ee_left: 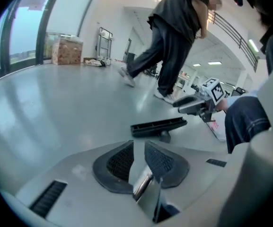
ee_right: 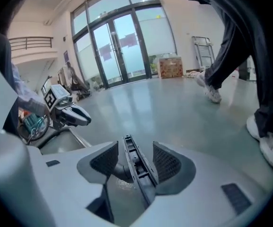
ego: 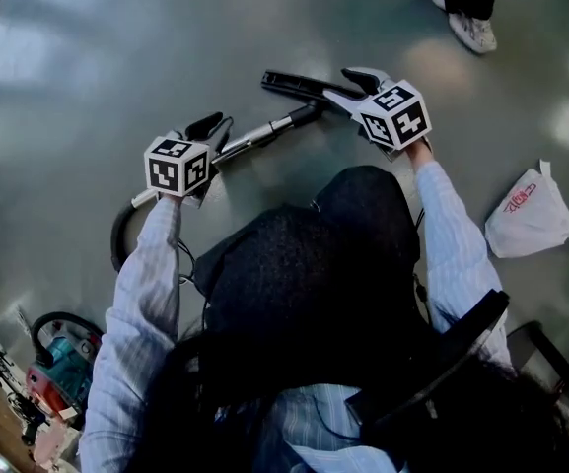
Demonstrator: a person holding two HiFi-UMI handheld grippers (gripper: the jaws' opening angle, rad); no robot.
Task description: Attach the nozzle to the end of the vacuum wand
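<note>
Gripping chrome wand [ee_left: 143, 184] in left tool [ee_left: 139, 149] — right tool [ee_right: 135, 148] clamps flat black nozzle [ee_right: 137, 168].

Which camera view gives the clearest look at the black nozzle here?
Left gripper view: the nozzle is side-on, its full length and neck uncovered. The right gripper view shows it end-on and foreshortened between the jaws, neck partly behind a pad. The head view shows it small, one end under the right gripper.
</note>
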